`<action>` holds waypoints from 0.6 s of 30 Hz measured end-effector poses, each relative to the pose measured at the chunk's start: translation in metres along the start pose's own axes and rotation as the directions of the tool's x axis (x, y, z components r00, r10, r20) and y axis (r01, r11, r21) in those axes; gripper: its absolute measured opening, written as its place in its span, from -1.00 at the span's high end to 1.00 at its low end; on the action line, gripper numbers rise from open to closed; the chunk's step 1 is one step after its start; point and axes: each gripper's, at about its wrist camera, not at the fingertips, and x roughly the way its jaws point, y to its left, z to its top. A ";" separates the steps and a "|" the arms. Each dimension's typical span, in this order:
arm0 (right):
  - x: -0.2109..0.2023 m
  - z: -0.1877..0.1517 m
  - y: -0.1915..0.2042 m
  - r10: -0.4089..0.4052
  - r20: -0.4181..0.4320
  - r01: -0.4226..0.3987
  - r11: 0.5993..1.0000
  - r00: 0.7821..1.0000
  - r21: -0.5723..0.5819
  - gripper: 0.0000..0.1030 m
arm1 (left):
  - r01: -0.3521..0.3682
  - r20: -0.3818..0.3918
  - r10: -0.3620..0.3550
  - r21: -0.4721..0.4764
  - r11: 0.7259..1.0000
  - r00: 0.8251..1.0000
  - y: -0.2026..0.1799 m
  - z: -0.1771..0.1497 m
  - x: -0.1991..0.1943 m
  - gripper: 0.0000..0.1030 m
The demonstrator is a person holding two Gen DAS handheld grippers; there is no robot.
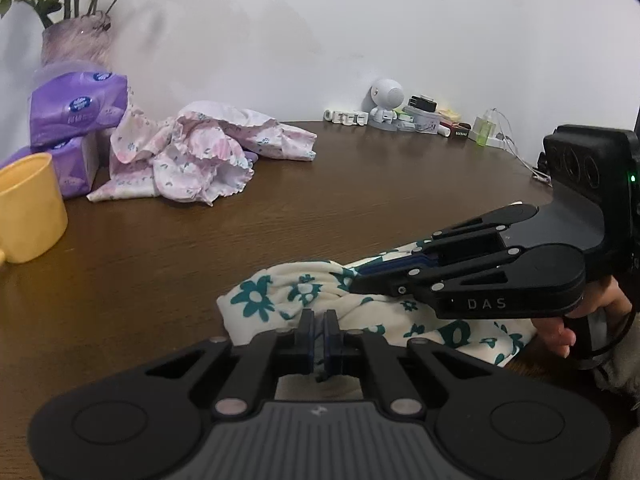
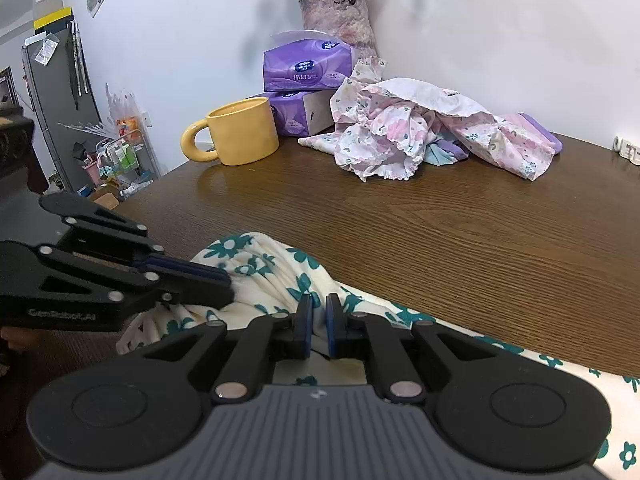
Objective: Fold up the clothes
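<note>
soft bunched floral cloth [image 1: 276,296], pinched.

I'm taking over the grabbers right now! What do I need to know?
Left gripper: shut on the cream cloth with teal flowers, at the table's near edge.
Right gripper: shut on the same cloth, close beside the left one.
The cloth is bunched up, not folded yet.
A crumpled pink floral garment waits at the back, near the yellow mug and tissue packs.
Left to do: fold both.
</note>
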 end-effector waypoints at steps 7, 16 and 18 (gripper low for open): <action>-0.001 -0.001 0.001 -0.004 0.009 0.004 1.000 1.000 -0.005 0.87 | -0.016 0.009 0.016 -0.017 1.000 1.000 0.001 0.003 -0.011 0.92; -0.021 0.006 0.004 0.020 0.054 -0.021 1.000 0.998 0.016 0.66 | -0.035 0.019 0.035 0.023 0.999 0.999 -0.006 -0.006 -0.005 0.95; -0.028 0.010 0.009 0.052 0.071 -0.052 0.999 0.996 -0.005 0.23 | -0.032 0.019 0.032 0.023 0.999 0.999 -0.005 -0.007 -0.005 0.95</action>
